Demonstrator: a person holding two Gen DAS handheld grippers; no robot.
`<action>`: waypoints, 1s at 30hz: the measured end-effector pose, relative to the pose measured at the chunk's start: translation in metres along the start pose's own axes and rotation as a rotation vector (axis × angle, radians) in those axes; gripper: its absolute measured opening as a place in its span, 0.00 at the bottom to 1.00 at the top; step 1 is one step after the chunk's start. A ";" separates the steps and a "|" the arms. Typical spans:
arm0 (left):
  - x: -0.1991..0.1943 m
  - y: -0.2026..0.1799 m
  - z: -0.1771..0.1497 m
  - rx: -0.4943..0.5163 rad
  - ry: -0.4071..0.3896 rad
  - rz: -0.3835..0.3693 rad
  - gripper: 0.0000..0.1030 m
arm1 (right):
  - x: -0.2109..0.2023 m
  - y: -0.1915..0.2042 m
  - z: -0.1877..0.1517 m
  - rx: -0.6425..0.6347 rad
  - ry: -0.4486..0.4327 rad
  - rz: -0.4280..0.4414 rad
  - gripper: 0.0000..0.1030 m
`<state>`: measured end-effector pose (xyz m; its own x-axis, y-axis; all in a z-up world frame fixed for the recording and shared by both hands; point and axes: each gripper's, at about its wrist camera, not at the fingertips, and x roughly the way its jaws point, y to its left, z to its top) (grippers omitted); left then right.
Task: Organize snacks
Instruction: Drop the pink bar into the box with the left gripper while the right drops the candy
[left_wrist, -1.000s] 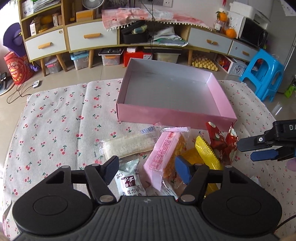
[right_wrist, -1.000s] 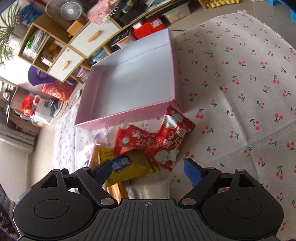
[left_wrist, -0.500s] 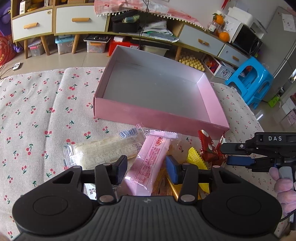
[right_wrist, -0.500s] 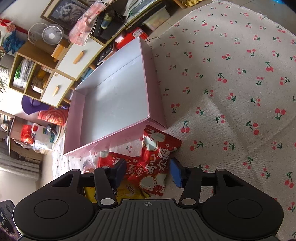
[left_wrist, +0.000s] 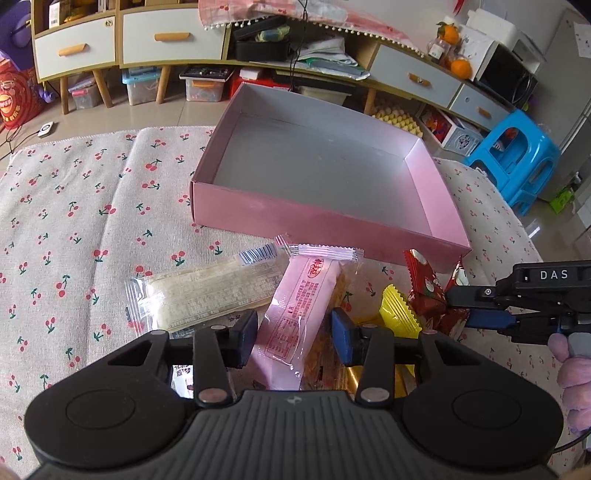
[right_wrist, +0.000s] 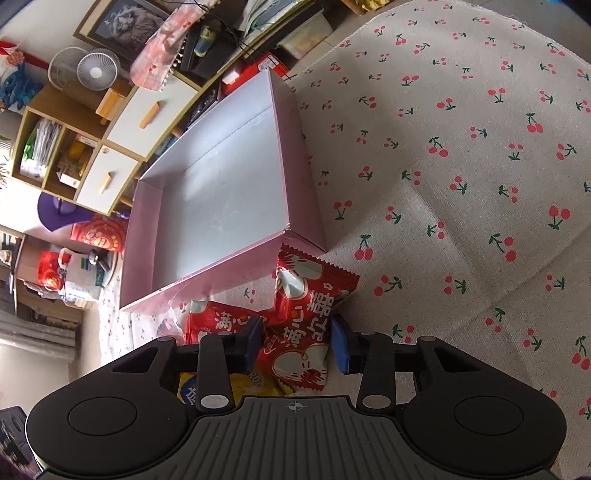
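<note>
An empty pink box (left_wrist: 325, 225) stands on the cherry-print cloth; it also shows in the right wrist view (right_wrist: 221, 258). Snack packets lie in front of it. My left gripper (left_wrist: 293, 338) straddles a pink snack bar (left_wrist: 299, 314), jaws close to its sides with small gaps. Beside it lie a clear-wrapped white bar (left_wrist: 207, 291) and a yellow packet (left_wrist: 399, 314). My right gripper (right_wrist: 297, 345) has its jaws around a red snack packet (right_wrist: 306, 325); it shows from the side in the left wrist view (left_wrist: 458, 306) at the red packets (left_wrist: 424, 291).
A second red packet (right_wrist: 218, 321) and the yellow packet (right_wrist: 255, 384) lie left of my right gripper. Cherry cloth (right_wrist: 461, 184) stretches to the right. Low cabinets (left_wrist: 166, 40) and a blue stool (left_wrist: 517, 158) stand beyond the table.
Both grippers moved forward and down onto the snack pile and narrowed: the left around the pink bar, the right around the red packet.
</note>
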<state>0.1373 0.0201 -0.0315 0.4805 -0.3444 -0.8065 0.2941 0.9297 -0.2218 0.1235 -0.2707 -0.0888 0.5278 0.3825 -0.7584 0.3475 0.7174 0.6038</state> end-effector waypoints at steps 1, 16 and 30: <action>-0.001 0.000 0.000 -0.002 -0.006 0.004 0.37 | -0.001 0.001 0.000 -0.001 0.000 -0.002 0.37; -0.028 -0.002 0.014 -0.027 -0.123 0.075 0.36 | -0.038 0.010 0.017 0.077 -0.077 0.085 0.36; 0.024 -0.022 0.070 0.154 -0.213 0.182 0.36 | -0.001 0.032 0.059 0.003 -0.173 0.181 0.36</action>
<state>0.2004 -0.0180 -0.0071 0.6939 -0.2093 -0.6889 0.3012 0.9535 0.0137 0.1800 -0.2825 -0.0537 0.7061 0.3991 -0.5849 0.2378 0.6444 0.7267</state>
